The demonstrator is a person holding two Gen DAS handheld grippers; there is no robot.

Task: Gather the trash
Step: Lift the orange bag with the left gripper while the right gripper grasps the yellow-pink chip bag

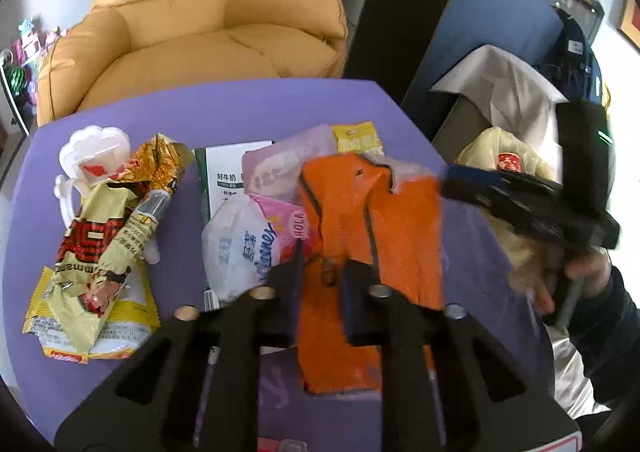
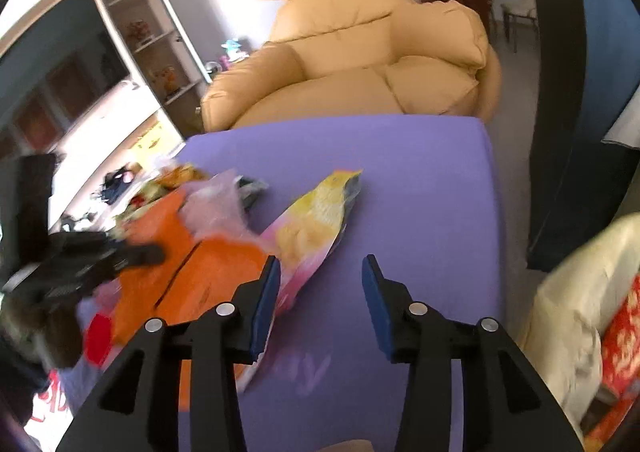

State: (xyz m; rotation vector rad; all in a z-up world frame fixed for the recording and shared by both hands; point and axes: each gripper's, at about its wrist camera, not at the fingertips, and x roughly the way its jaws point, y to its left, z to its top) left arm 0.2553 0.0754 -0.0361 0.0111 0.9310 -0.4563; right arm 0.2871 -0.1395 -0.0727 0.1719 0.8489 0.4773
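My left gripper (image 1: 322, 276) is shut on a large orange wrapper (image 1: 372, 228) and holds it over the purple table (image 1: 224, 111). Several other wrappers lie on the table: a yellow and red snack bag (image 1: 100, 248), a white tissue pack (image 1: 240, 248), a pink bag (image 1: 288, 163) and a white plastic piece (image 1: 94, 149). My right gripper (image 2: 320, 292) is open and empty above the table, beside a yellow and pink wrapper (image 2: 316, 223). The orange wrapper (image 2: 192, 264) and the left gripper (image 2: 80, 256) show at the left of the right wrist view. The right gripper (image 1: 532, 207) shows at the right of the left wrist view.
A tan armchair (image 1: 208, 23) stands behind the table. A bin lined with a bag (image 1: 508, 91) holds a yellowish plastic bag (image 1: 504, 159) to the right of the table. A blue panel (image 1: 480, 11) stands behind it. Shelves (image 2: 132, 27) are at the left.
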